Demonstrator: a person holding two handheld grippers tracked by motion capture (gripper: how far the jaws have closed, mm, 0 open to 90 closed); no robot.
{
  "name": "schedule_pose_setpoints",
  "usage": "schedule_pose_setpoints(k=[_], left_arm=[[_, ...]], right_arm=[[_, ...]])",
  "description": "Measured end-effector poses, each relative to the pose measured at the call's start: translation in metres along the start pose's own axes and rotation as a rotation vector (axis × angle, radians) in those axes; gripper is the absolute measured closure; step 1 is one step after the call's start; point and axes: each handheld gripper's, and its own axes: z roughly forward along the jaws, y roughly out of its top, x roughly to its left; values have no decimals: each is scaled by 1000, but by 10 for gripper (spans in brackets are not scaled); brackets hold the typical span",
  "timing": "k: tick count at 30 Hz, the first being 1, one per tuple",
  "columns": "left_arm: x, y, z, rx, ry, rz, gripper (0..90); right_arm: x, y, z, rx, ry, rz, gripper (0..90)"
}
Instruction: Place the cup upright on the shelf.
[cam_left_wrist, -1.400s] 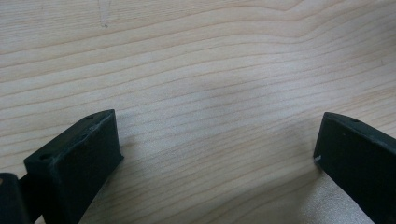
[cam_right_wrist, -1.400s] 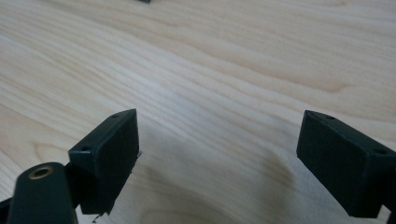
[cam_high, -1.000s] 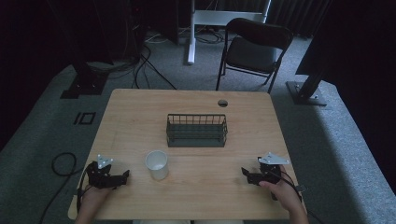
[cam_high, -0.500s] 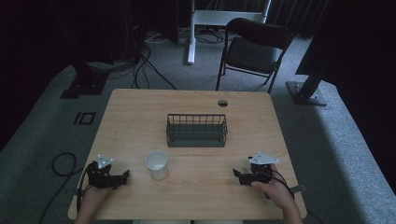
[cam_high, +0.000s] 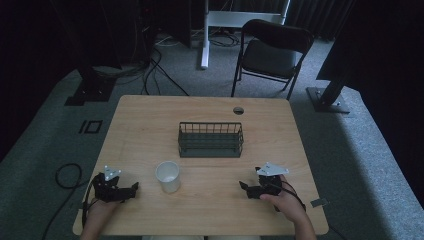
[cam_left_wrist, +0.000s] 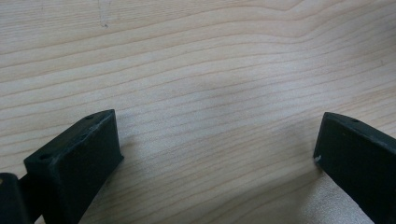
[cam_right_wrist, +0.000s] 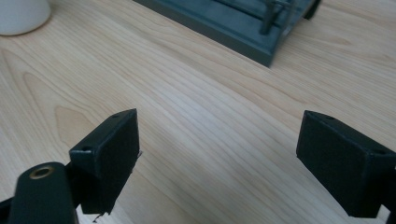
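Pale wood-grain table (cam_high: 210, 107). Dark wire basket (cam_high: 211, 139), rectangular; white round cup (cam_high: 168, 176), possibly paper. Left gripper (cam_high: 131, 188) and right gripper (cam_high: 243, 187): blocky black jaws spread, gripping nothing.

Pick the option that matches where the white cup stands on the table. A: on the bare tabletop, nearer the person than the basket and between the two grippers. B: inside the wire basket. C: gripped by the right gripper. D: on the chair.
A: in the high view the white cup stands on the table in front of the wire basket, between the left gripper and right gripper, both open and holding nothing.
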Motion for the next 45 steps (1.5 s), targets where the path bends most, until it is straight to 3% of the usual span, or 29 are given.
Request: schedule_pose_setpoints(k=[5, 45], left_arm=[[0, 0, 0, 0, 0, 0, 7], [0, 0, 0, 0, 0, 0, 7]], right_arm=[[9, 6, 7, 3, 25, -25, 130], [64, 42, 43, -56, 187, -98, 131]])
